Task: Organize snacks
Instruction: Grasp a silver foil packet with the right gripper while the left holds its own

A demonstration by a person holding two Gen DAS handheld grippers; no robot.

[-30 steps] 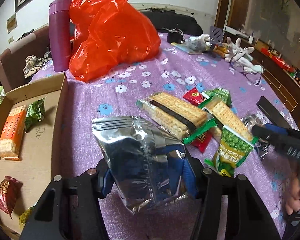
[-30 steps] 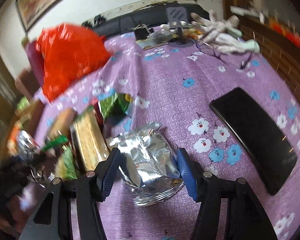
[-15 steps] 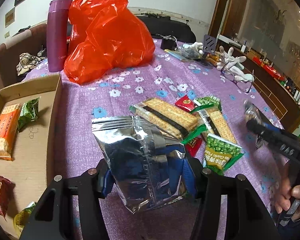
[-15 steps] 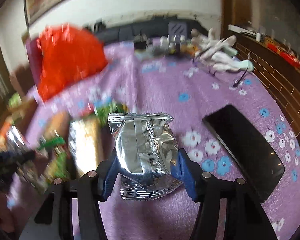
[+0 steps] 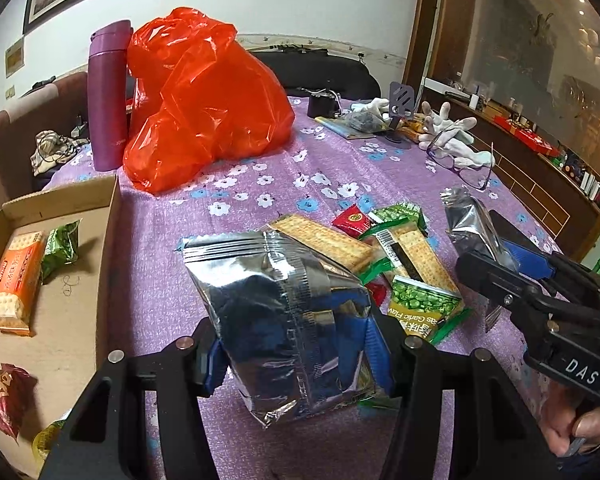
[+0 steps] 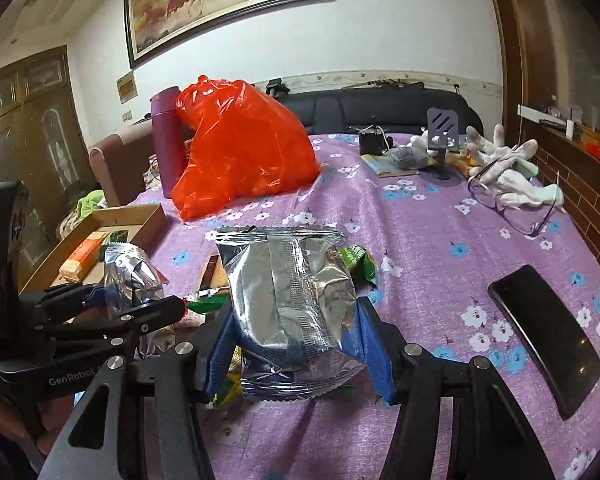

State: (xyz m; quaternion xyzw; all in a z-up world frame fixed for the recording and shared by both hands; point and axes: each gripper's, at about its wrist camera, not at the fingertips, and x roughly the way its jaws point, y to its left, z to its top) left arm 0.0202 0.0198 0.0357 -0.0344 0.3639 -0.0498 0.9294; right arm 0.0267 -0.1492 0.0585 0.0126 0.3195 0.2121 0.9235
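My left gripper is shut on a silver foil snack bag, held upright above the purple flowered tablecloth. My right gripper is shut on a second silver foil bag, lifted clear of the table. In the left wrist view the right gripper and its bag come in from the right. A cardboard box on the left holds an orange cracker pack, a green pack and a dark red pack. Cracker packs, green pea packs and a red sachet lie in a pile between the grippers.
An orange plastic bag and a purple flask stand behind the box. A black phone lies at the right, with glasses, white gloves and a phone stand at the far right. A sofa runs behind the table.
The right gripper closed on its silver bag and lifted it off the table, swinging towards the pile. The left gripper kept its bag and tipped up slightly.
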